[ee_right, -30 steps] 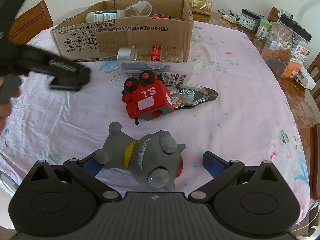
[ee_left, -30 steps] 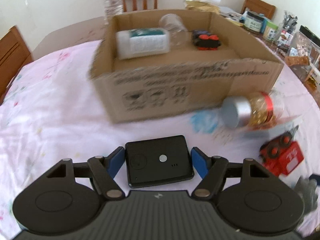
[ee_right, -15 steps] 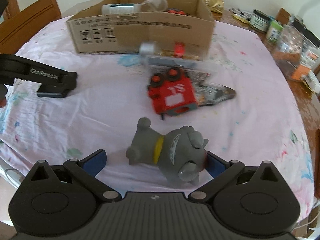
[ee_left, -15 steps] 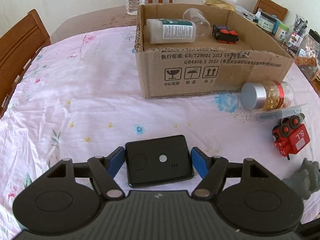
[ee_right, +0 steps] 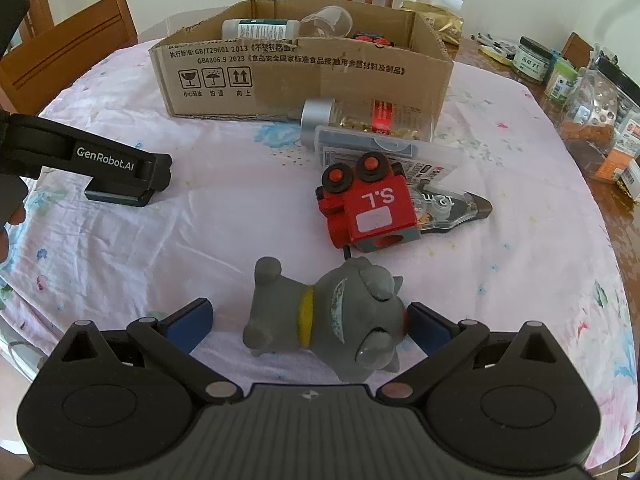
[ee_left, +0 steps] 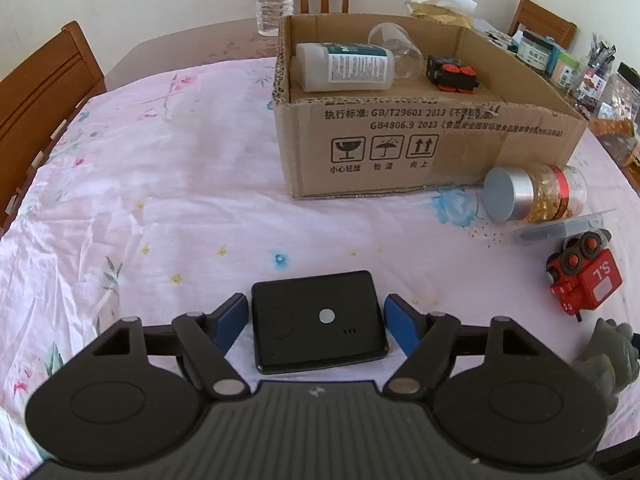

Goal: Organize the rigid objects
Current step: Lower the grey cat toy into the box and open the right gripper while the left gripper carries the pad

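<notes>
A flat black device lies on the pink tablecloth between the blue pads of my left gripper. Its jaws are opening, with a thin gap on each side of the device. In the right wrist view the left gripper rests low over that device. A grey toy animal with a yellow collar lies on its side between the fingers of my open right gripper. Its head is next to the right pad; the left pad stands clear. The cardboard box holds a white bottle, a clear cup and a black-and-red toy.
In front of the box lie a jar of gold capsules, a clear plastic case, a red toy train and a correction tape. Jars and packets crowd the right table edge. Wooden chairs and a water bottle stand behind.
The left pads have come off the black device, which now rests on the cloth. The right gripper has shifted left, so the toy's head now sits by the right pad.
</notes>
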Available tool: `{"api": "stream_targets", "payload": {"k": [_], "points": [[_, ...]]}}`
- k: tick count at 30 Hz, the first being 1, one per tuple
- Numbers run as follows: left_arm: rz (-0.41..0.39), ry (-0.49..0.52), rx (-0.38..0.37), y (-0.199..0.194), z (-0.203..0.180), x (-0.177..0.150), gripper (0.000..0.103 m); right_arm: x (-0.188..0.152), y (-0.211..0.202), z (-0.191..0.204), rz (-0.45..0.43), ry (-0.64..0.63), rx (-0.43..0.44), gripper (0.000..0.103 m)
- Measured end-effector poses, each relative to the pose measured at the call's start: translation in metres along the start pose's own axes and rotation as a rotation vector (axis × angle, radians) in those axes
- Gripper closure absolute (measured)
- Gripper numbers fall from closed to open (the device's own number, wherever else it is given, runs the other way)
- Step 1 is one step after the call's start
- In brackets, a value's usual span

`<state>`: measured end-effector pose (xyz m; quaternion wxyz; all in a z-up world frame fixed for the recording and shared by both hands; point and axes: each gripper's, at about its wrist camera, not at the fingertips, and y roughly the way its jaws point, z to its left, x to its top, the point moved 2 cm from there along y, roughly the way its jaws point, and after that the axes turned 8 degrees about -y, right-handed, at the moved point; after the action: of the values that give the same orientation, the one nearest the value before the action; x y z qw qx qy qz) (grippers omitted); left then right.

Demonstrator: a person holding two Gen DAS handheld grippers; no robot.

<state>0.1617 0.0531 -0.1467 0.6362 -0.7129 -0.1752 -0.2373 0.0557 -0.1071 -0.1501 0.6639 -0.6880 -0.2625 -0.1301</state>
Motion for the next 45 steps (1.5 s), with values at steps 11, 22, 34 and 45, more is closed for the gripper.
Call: {"api": "stream_targets", "payload": {"k": [11, 22, 34, 45], "points": [[-0.004, -0.020, 0.010, -0.002, -0.002, -0.002, 0.028, 0.000, -0.002, -0.001, 0.008, 0.026, -0.019, 0.005], [0.014, -0.005, -0.001, -0.002, -0.001, 0.002, 0.033, 0.005, -0.006, -0.008, 0.011, 0.025, -0.026, 0.025], [0.045, 0.118, -0.061, -0.009, 0.001, 0.003, 0.033, 0.009, -0.018, -0.016, 0.024, -0.031, 0.015, 0.025], [0.036, 0.234, -0.124, -0.041, -0.004, 0.022, 0.033, 0.032, -0.050, -0.043, -0.014, -0.097, 0.033, 0.025]]}}
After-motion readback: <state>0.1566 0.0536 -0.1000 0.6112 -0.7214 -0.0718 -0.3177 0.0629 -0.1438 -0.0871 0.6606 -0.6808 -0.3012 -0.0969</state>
